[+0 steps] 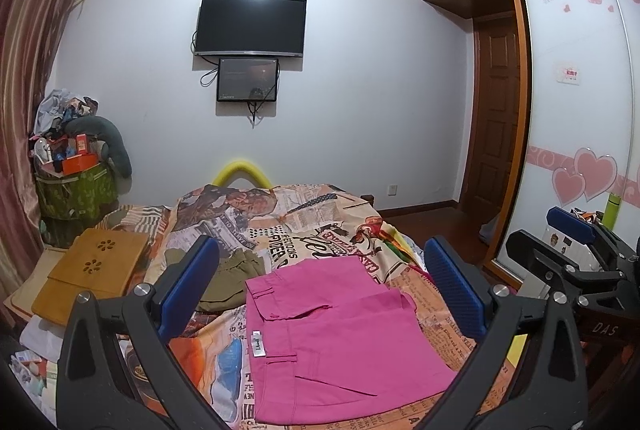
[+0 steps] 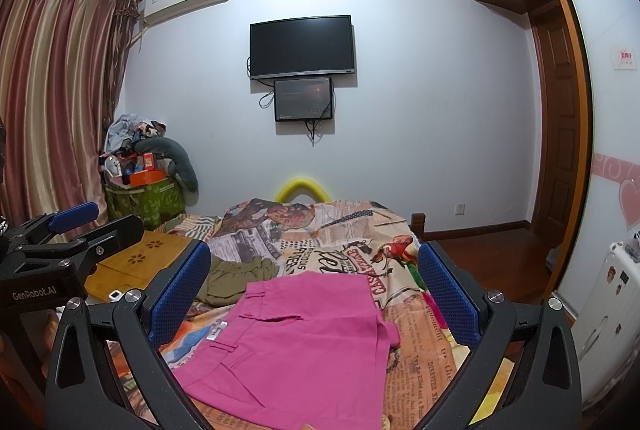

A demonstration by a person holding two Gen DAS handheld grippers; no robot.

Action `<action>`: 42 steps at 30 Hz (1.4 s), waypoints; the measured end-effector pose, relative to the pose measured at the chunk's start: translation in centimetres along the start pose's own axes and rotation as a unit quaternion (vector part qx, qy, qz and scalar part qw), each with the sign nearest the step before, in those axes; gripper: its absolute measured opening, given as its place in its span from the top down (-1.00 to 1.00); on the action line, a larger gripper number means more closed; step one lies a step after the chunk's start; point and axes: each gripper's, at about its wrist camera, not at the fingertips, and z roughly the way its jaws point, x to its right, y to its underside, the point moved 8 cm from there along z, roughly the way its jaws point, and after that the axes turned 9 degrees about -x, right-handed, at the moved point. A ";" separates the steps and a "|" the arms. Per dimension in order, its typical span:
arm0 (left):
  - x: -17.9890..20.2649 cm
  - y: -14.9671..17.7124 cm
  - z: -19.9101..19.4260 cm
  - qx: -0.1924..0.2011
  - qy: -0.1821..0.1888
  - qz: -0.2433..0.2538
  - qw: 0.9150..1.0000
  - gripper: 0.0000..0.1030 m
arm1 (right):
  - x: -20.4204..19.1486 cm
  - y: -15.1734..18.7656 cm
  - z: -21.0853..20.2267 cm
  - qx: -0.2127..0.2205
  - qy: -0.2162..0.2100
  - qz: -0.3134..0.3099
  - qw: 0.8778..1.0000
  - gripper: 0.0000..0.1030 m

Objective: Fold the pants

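Hovering with both sets of tongs spread wide and empty, left gripper (image 1: 322, 288) and right gripper (image 2: 314, 288), over folded bright pink cotton pants (image 1: 340, 334) at six o'clock on the newsprint-patterned bedspread (image 1: 304, 226), fold seemingly finished, only a tidy-up press left, white stickered appliance (image 2: 608, 314) at three o'clock showing fully only rightward.

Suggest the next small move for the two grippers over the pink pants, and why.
Probably lower both grippers to the near edge of the pink pants and grip it. The left gripper and right gripper are open, above the cloth and holding nothing, while the pants lie flat on the printed bedspread, seemingly only partly folded.
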 end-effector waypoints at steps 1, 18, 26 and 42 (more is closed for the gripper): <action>0.0 0.0 0.0 0.000 0.000 0.000 1.000 -1.00 | 0.0 0.0 0.0 0.000 0.000 0.000 1.000 -0.99; 0.3 -0.1 -0.2 0.002 0.000 0.004 1.000 -1.00 | -0.1 0.0 -0.3 -0.001 0.000 0.001 1.000 -1.00; 0.4 0.0 -0.3 0.002 -0.001 0.005 1.000 -1.00 | -0.1 0.0 -0.3 -0.002 -0.001 0.002 1.000 -0.99; 0.6 -0.5 0.4 -0.001 -0.004 0.009 1.000 -1.00 | 0.0 0.1 -0.3 -0.003 0.000 0.003 1.000 -1.00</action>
